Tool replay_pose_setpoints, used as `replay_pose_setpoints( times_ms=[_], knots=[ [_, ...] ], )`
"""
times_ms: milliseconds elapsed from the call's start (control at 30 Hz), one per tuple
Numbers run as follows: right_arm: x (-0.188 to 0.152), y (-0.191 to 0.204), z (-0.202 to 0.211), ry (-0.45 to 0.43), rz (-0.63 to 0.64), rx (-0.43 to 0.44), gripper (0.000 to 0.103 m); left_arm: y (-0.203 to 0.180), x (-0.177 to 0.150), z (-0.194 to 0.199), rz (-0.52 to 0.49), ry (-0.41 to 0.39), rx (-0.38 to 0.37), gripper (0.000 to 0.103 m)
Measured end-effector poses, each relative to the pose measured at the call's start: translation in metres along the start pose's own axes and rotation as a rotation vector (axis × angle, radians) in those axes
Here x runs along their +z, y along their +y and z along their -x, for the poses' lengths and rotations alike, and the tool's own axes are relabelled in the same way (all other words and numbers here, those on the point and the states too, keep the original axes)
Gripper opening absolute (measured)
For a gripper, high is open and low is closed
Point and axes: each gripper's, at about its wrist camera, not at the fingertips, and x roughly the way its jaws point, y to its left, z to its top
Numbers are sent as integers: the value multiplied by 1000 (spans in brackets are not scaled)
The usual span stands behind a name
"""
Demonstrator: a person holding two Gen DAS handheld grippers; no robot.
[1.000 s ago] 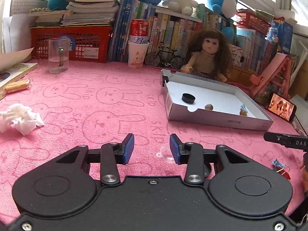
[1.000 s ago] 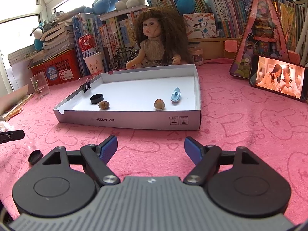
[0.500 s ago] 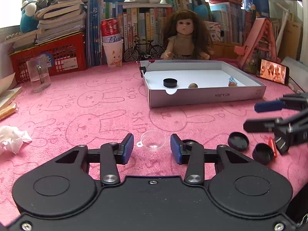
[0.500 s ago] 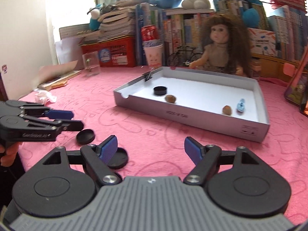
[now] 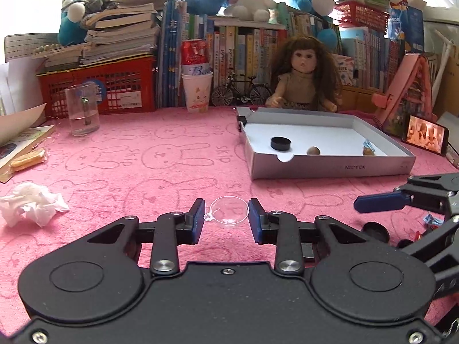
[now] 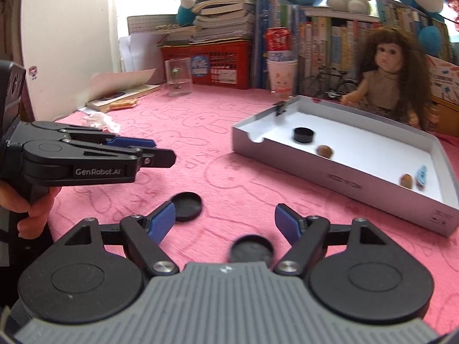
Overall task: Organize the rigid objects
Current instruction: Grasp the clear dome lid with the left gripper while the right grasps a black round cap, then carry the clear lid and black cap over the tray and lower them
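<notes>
So, left jaws: my left gripper (image 5: 226, 220) is closing round the clear dome lid (image 5: 228, 210); pads not yet touching it.
Right jaws: my right gripper (image 6: 225, 222) is spread wide, gripping nothing; one black cap (image 6: 186, 206) at 10 o'clock, another black cap (image 6: 252, 248) at 6 o'clock.
Box: grey cardboard tray (image 5: 330, 169) at 2 o'clock holds a black cap (image 5: 280, 143), two nuts (image 5: 313, 151) and a small blue piece (image 6: 421, 175).
Around: crumpled tissue (image 5: 30, 207) at 9 o'clock, glass tumbler (image 5: 82, 109) at 11, doll (image 5: 302, 77) behind the tray.

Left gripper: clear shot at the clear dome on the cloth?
Likely yes. The clear dome already sits between the closing jaws of the left gripper, pads not yet pressing. Nothing lies between; the right gripper is off to the side.
</notes>
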Motion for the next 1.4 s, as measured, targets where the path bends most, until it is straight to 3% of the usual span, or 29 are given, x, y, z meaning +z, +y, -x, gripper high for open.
replay_pose_setpoints(
  times_ms=[133, 233, 300, 333, 567, 933, 1400],
  knots=[
    [3, 13, -15, 26, 29, 30, 81, 10, 1, 2, 27, 1, 9, 31],
    [3, 22, -18, 28, 70, 21, 63, 14, 0, 2, 40, 2, 8, 31],
    [4, 25, -16, 25, 77, 25, 41, 15, 0, 2, 43, -1, 6, 31],
    [4, 25, -15, 25, 78, 19, 37, 15, 0, 1, 43, -1, 5, 31],
    [6, 10, -6, 0, 9, -53, 37, 5, 2, -1, 37, 0, -13, 31],
    [7, -39, 17, -31, -118, -240, 37, -18, 17, -11, 37, 0, -52, 31],
    [9, -71, 37, -75, -184, -345, 37, -46, 38, -22, 15, -14, -92, 31]
  ],
)
